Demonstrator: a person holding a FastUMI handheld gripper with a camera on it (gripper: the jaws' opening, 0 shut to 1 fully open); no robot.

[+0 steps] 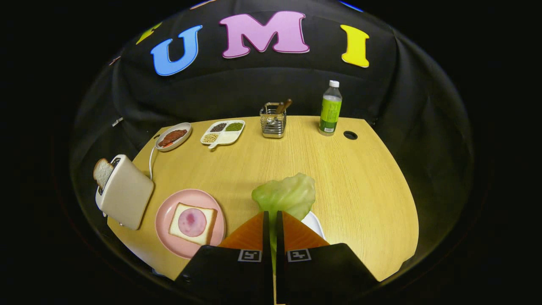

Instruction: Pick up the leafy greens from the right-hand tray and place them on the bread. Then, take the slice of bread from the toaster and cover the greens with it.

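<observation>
Gripper view: the gripper [273,216] is seen closed on the leafy greens [286,195], which are held lifted just above the white tray [315,223], to the right of the pink plate [167,220]. The carry step is judged under way. A swing left is called for, to the bread [192,223] on that plate; the toaster [125,192], slice [101,171] upright, stands left of the plate.

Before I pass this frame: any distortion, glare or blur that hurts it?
Gripper view: fisheye bends the table edge into a curve; lighting is even with soft shadows and no harsh glare; the leafy greens, clamped in the gripper, and the bread on the pink plate look sharp.
</observation>
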